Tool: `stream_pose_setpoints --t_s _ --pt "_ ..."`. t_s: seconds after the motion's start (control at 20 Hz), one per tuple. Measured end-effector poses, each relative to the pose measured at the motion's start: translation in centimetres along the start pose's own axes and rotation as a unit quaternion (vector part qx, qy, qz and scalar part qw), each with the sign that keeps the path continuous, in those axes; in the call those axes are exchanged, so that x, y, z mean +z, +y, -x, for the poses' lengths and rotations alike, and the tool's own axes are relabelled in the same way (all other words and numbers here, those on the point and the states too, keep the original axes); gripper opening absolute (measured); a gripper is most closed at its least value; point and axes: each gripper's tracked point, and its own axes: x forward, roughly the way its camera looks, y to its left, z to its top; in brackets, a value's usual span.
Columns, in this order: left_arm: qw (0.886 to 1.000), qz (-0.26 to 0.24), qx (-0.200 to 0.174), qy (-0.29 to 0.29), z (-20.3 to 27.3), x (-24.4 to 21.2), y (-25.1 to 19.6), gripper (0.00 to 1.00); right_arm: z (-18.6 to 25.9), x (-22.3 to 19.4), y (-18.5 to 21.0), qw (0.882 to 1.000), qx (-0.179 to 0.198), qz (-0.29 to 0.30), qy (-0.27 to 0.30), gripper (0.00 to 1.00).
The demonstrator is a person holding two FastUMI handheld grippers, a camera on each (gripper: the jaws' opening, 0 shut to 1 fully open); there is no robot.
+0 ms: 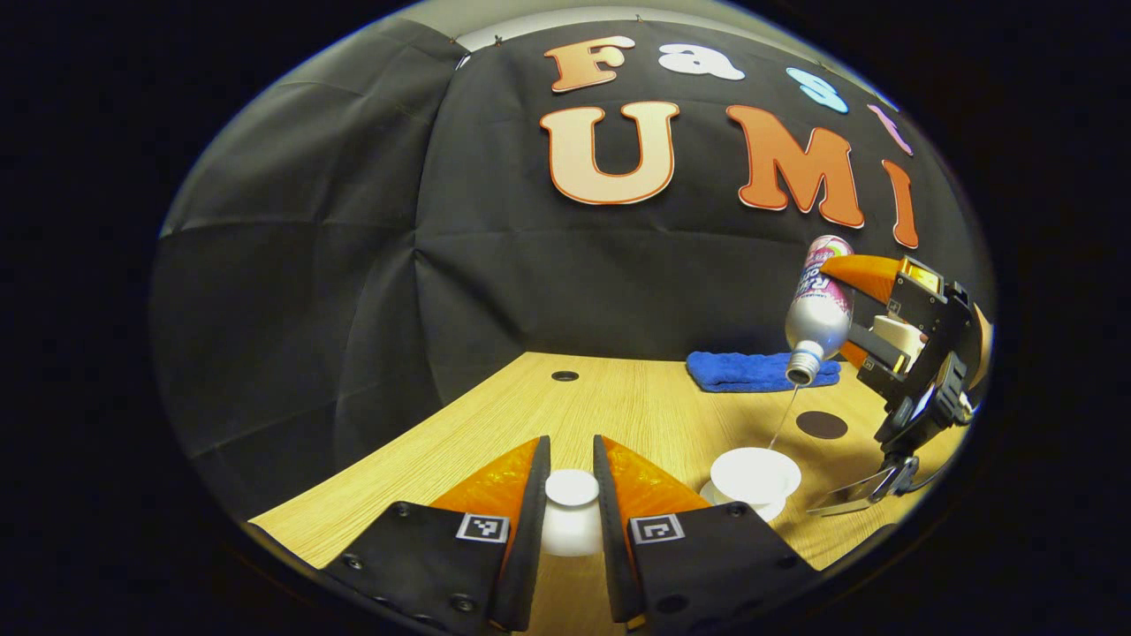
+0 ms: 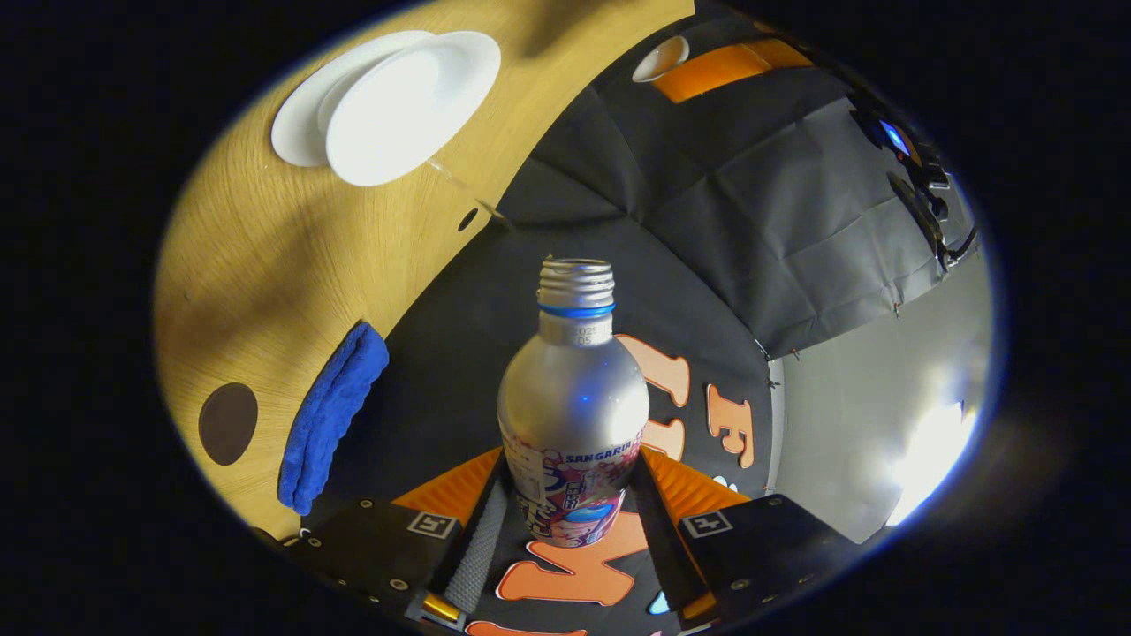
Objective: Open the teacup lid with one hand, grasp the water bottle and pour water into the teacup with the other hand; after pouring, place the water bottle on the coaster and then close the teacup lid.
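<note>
Jaws of right gripper [image 2: 570, 521] clamped on bottle [image 2: 573, 415], tilted neck-down w/ thin water stream falling into open teacup [image 1: 755, 474] on its saucer [image 1: 740, 503], below those jaws. Wood surface [image 1: 618, 406] carries blue cloth [image 1: 760, 371] behind cup & dark round coaster [image 1: 822, 425] just past it. Left gripper [image 1: 571, 495] jaws closed on white lid [image 1: 571, 508], held left of cup.
</note>
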Motion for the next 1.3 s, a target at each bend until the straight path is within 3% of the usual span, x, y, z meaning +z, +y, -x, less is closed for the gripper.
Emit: stream_pose_setpoints --t_s 0.4,0.6,0.7,0.8,0.95,1.05,1.3 --pt "1.0 -0.002 -0.006 -0.007 0.1 0.2 -0.8 0.35 1.6 1.6 2.4 0.999 0.026 -0.024 -0.011 0.77" --pt "1.0 -0.002 -0.011 -0.017 0.3 0.9 -1.1 0.35 1.8 1.2 3.9 0.992 0.063 -0.106 0.013 0.77" --pt "1.0 -0.002 -0.014 -0.023 0.6 1.4 -1.5 0.39 1.8 0.9 4.1 0.988 0.065 -0.135 0.028 0.78" --pt "0.999 -0.003 -0.018 -0.028 0.3 2.0 -2.1 0.36 2.2 0.0 4.4 0.983 0.073 -0.161 0.044 0.77" --pt "0.999 -0.003 -0.027 -0.037 0.1 3.0 -3.1 0.32 2.7 -2.0 4.7 0.966 0.088 -0.23 0.074 0.77" --pt "0.998 -0.002 -0.032 -0.045 0.1 3.6 -3.6 0.36 3.4 -3.5 4.4 0.952 0.084 -0.277 0.1 0.78" --pt "0.997 0.0 -0.053 -0.063 -0.1 5.2 -5.9 0.36 4.7 -8.1 4.7 0.902 0.081 -0.391 0.165 0.77"
